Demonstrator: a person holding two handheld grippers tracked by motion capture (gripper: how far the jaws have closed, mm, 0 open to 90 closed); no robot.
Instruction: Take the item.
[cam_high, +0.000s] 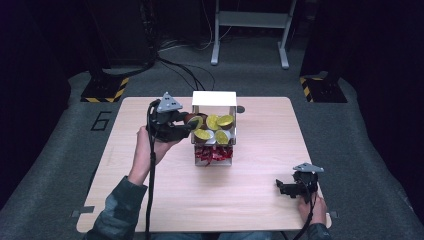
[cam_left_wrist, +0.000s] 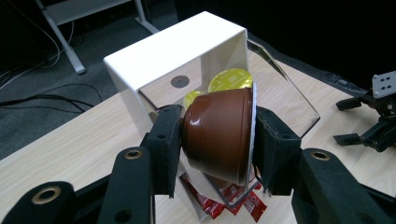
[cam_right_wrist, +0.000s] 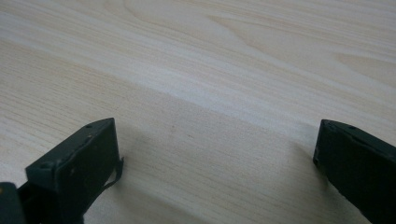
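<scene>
While clamped in the left tool (cam_left_wrist: 217, 140), brown capsule (cam_left_wrist: 217, 133) sideways, lid rightward, right tool (cam_right_wrist: 215, 154) open.

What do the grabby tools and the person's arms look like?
Each gripper is black with two blocky jaws and a grey three-cornered plate on top: left gripper, right gripper. Round brass-coloured holes dot the left one's arms. A black cable trails from each. The sleeve is dark camouflage-patterned.
</scene>
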